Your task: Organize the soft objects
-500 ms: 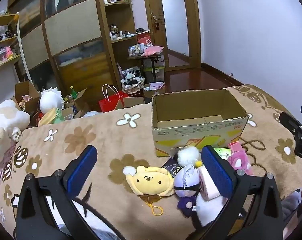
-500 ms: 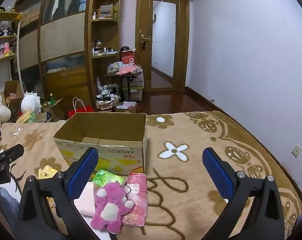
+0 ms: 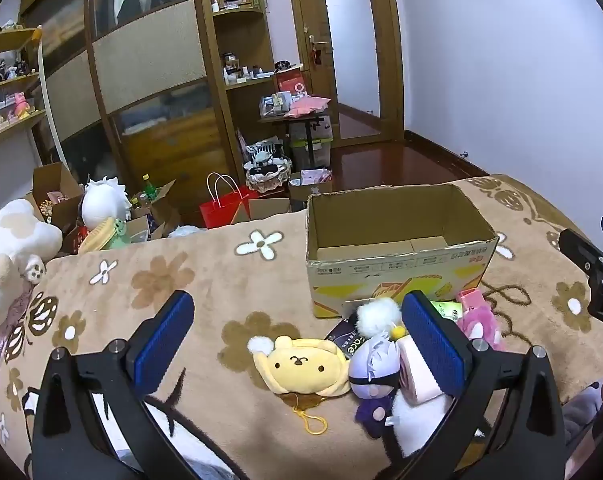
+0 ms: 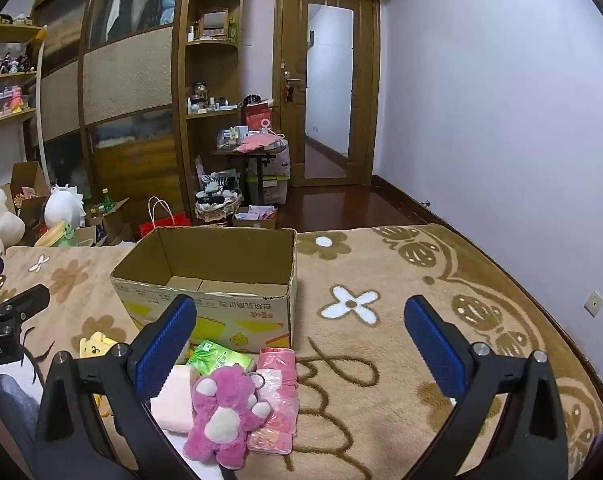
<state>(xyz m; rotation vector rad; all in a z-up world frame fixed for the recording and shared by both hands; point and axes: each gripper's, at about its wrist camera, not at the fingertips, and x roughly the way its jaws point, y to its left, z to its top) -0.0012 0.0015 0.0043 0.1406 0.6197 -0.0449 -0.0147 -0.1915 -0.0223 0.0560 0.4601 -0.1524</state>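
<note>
Basically both grippers hover wide apart, gripping nothing. Left gripper (image 3: 297, 340) fingers spread wide over the bed blanket (image 3: 205, 280); right gripper (image 4: 297, 344) fingers likewise spread, nothing between them.

Cardboard box (image 3: 397, 268) sits upright on the blanket, top open, flaps down inside, only bare cardboard showing inside it. Its near printed wall faces the toy pile.

Soft objects lie clustered on the blanket just near of the box's near wall:
- yellow dog plush (image 3: 301, 364) flat, face up, left end of the pile, yellow cord trailing nearer
- purple-haired doll (image 3: 371, 376) touching the yellow plush's right side
- white pompom (image 3: 375, 312) just beyond the doll, near the box wall
- pink tissue block (image 4: 173, 396) behind the left finger in the right view
- pink bear plush (image 4: 221, 412) lying face up, overlapping the pink packet (image 4: 277, 392)
- green packet (image 4: 217, 360) touching the box's near wall

Open room: blanket to the right of the box and pile is bare out to the bed's right edge by the wall; blanket left of the yellow plush also open. Bed's far edge runs just behind the box, with a red bag (image 3: 221, 208) and floor clutter beyond. White plush (image 3: 9, 248) sits at the far left edge.
</note>
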